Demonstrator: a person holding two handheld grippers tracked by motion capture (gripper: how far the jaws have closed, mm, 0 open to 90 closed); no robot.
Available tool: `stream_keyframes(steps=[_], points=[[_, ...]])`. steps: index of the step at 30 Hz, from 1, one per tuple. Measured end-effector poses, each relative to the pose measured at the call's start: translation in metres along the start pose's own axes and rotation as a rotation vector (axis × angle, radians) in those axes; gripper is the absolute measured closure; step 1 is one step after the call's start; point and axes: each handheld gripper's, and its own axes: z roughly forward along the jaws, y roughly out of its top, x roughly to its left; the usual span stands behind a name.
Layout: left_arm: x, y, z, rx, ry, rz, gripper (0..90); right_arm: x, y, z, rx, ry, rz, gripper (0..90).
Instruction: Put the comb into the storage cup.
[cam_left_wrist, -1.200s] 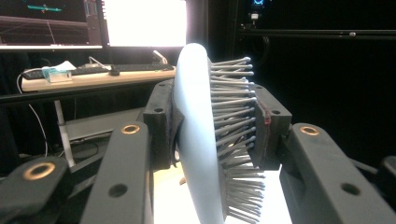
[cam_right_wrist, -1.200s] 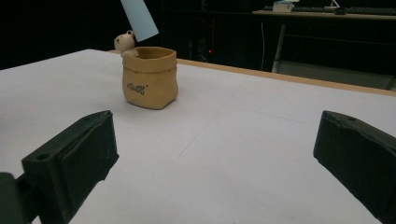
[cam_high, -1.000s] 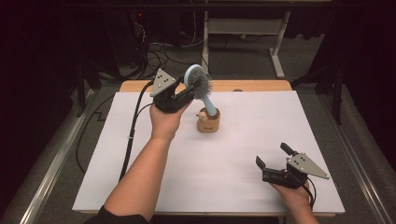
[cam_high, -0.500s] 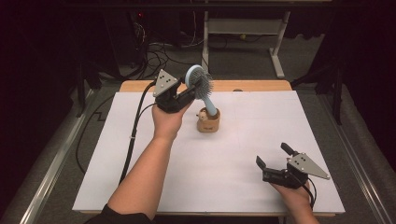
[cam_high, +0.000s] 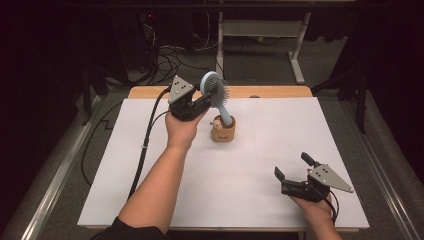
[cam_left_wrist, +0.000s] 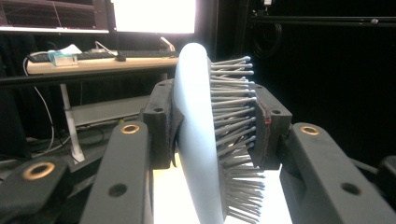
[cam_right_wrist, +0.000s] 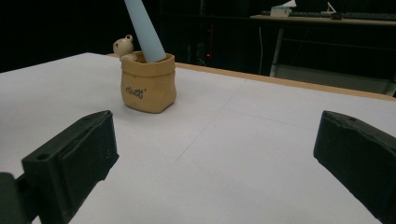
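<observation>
Just above the small tan pot (cam_high: 223, 132), the left gripper (cam_high: 204, 101) is clamped on the head of a pale blue hairbrush (cam_high: 216, 92). In the left gripper view the two black pads squeeze the brush head (cam_left_wrist: 196, 135) from either side, one against its smooth back and the other against the tips of the grey bristles (cam_left_wrist: 233, 121). The brush leans over the pot, its head up and to the left, its handle (cam_right_wrist: 144, 30) running down into the pot's mouth; how deep the handle sits inside is hard to tell. The pot stands upright on the white table sheet (cam_high: 280, 130), towards the far middle, with a small bear-like figure (cam_right_wrist: 123, 45) peeking over its rim beside the handle. The right gripper (cam_high: 295, 172) rests well apart from the pot, near the front right corner of the sheet, its jaws spread wide with nothing between them, facing back towards the pot (cam_right_wrist: 148, 84).
</observation>
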Motion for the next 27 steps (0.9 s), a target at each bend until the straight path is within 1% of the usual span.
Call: stream_keyframes(steps=[9,12,14,17,23,25,27], points=[[0.0,-0.007,0.003,0.009,0.003,-0.008,58.6,-0.001,0.0,-0.001,-0.008,-0.004,0.009,0.0],[0.001,-0.01,0.004,0.014,0.001,-0.019,58.6,-0.001,0.0,-0.001,-0.009,-0.006,0.009,0.0],[0.002,-0.013,0.005,0.021,0.008,-0.019,58.6,-0.002,0.0,-0.001,-0.009,-0.008,0.012,0.0],[0.004,-0.018,0.007,0.028,0.01,-0.031,58.5,-0.002,0.0,-0.002,-0.008,-0.009,0.016,0.0],[0.006,-0.026,0.01,0.037,0.003,-0.047,58.5,-0.002,-0.001,-0.001,-0.005,-0.007,0.014,0.0],[0.006,-0.028,0.012,0.042,0.007,-0.045,58.5,-0.002,-0.001,-0.001,-0.002,-0.008,0.012,0.0],[0.006,-0.029,0.013,0.043,0.007,-0.051,58.5,-0.002,-0.001,-0.001,-0.002,-0.009,0.016,0.0]])
